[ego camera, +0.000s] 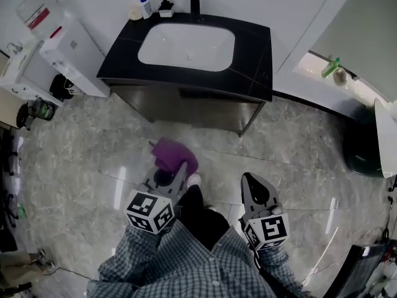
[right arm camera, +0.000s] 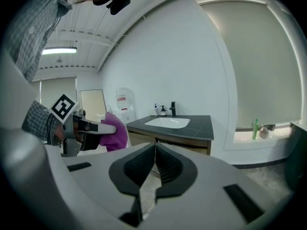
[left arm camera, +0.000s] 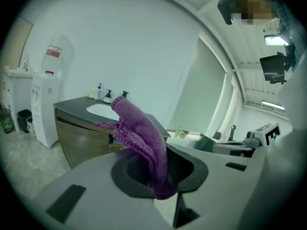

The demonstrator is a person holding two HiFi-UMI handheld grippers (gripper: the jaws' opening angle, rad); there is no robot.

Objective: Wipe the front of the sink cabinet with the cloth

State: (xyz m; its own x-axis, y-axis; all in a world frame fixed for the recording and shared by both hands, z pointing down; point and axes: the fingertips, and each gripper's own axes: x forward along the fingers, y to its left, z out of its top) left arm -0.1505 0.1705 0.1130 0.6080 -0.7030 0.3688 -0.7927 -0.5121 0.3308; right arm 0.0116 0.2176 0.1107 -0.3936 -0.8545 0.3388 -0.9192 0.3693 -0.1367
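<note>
1. Purple knitted cloth [ego camera: 175, 156] sits low in the centre of the head view, pinched in the left gripper [ego camera: 166, 176]. Its loose bunch pokes past the jaw tips and points up-frame.
2. In the left gripper view those 2 jaws are clenched on the cloth's lower end, and the fabric rises out of the gap towards the cabinet behind it.
3. The right gripper [ego camera: 250, 180] hangs lower right of centre, its jaws pressed together on nothing (its own view shows only floor past them).
4. The dark-topped sink cabinet with a brown front panel [ego camera: 192, 107] lies straight up-frame from the left gripper. They are well apart, with grey marbled floor [ego camera: 93, 160] between them.
5. The panel's long axis runs left to right across the frame, dipping slightly at the right.
6. The left gripper is the nearer 1 and the only 1 carrying the cloth, so wiping looks not yet begun. The next move likely needs a forward reach to press cloth to panel, then strokes along that axis.
</note>
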